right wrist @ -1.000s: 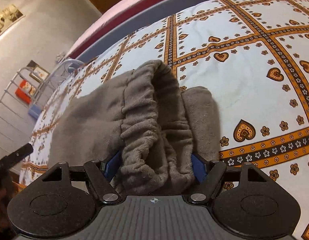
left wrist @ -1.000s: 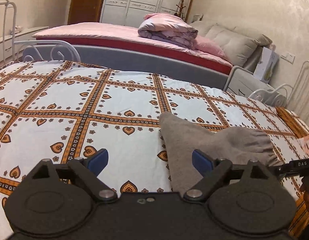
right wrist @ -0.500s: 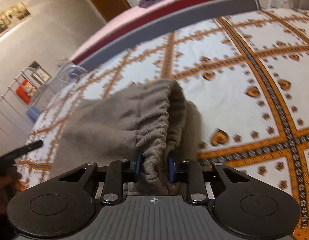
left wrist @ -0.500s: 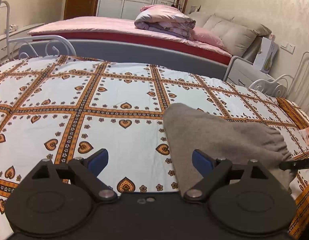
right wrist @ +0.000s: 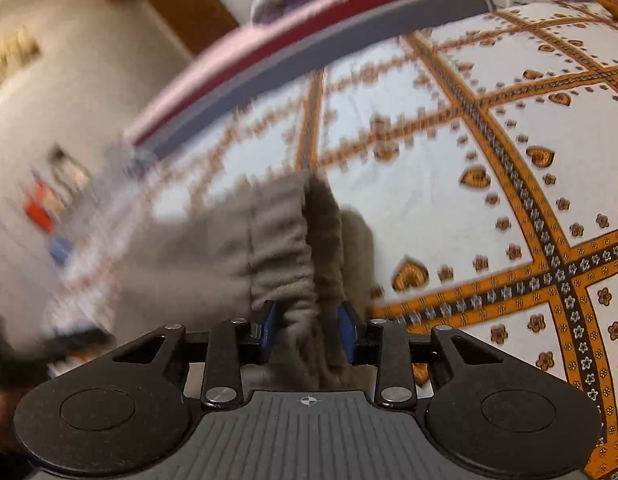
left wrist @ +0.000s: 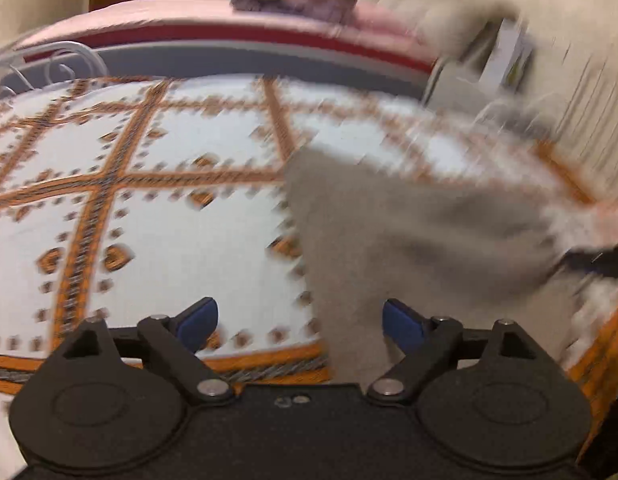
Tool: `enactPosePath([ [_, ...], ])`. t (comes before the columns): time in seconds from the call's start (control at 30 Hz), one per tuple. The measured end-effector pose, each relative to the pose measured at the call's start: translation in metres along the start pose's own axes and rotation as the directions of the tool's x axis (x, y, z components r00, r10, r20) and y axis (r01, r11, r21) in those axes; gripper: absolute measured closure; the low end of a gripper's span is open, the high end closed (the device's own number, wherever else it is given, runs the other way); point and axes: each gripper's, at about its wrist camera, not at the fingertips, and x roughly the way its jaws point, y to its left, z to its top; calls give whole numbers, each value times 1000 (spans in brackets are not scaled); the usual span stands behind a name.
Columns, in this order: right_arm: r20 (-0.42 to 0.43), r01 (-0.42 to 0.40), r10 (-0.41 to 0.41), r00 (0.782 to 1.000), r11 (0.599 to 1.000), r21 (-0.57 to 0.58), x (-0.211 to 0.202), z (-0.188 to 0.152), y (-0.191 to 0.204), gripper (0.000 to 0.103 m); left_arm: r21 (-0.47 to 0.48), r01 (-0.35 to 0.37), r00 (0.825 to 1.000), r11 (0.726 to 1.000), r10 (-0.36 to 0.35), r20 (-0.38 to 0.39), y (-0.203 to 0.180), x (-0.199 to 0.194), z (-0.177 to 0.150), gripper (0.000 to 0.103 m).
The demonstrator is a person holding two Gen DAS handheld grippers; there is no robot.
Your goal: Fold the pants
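A: Where are the pants right now?

B: They lie on the bed with the heart-patterned sheet, a grey-brown fleece pair. In the right wrist view the gathered elastic waistband runs from about 12 o'clock down to 6 o'clock, straight into the right claw. In the left wrist view the fabric spreads from the middle out toward 3 o'clock.

A: So the right claw has them?

B: The waistband bunch sits between its 2 blue pads. The jaws have just been opening a little after a tight pinch, so they stand part-closed. The cloth fills the gap and both pads appear to touch it, so I read it as a grip, though a looser one.

A: And the left claw?

B: Wide open, nothing pinched. The pants' edge shows between its pads toward the right one, with no pad pressing on it. Both views are blurred.

A: Which step is this?

B: I judge it early: taking hold of the garment to straighten it before the first fold. Next, the left claw should close on the near edge at about 5 o'clock, so both can draw the pants flat.
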Motion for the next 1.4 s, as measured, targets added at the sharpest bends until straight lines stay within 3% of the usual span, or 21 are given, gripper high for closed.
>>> enactPosePath([
  [0.03,29,-3,3,1000,1000,7,-7,2,-2,61,-30,37,999,999,-36,26,2,-3,2,18],
  [0.1,54,-7,6,999,1000,27,-11,5,-7,27,-79,96,995,992,-94,29,6,-1,3,18],
  [0.17,52,-19,16,999,998,53,-10,6,-13,22,-118,133,991,984,-135,-16,9,10,3,23],
  [0.27,12,-55,54,998,994,91,0,6,-22,22,-134,132,987,982,-143,-73,12,27,2,31],
  [0.47,-110,-126,151,982,970,208,28,4,-44,22,-196,224,959,955,-251,-128,21,53,0,28],
  [0.57,-114,-141,169,979,964,224,36,1,-50,22,-196,253,953,947,-279,-115,25,61,1,26],
  [0.93,-101,-226,262,960,936,270,58,10,-55,22,-308,378,913,873,-406,-30,42,80,6,21],
  [1.0,-105,-231,265,959,939,256,63,11,-51,22,-288,373,916,882,-399,-37,39,83,9,32],
  [1.03,-108,-228,259,960,943,243,65,12,-49,22,-270,359,921,893,-386,-52,37,84,10,45],
  [1.07,-110,-224,254,961,946,233,67,12,-47,23,-263,351,923,899,-379,-65,37,86,10,52],
  [1.1,-112,-219,248,962,950,222,68,13,-45,33,-265,355,921,897,-384,-65,39,87,9,54],
  [1.27,-118,-207,224,967,968,139,65,13,-29,52,-250,386,916,888,-402,-14,42,77,9,80],
  [1.4,-82,-232,234,969,972,28,47,18,-4,56,-274,454,889,848,-451,80,50,58,15,83],
])
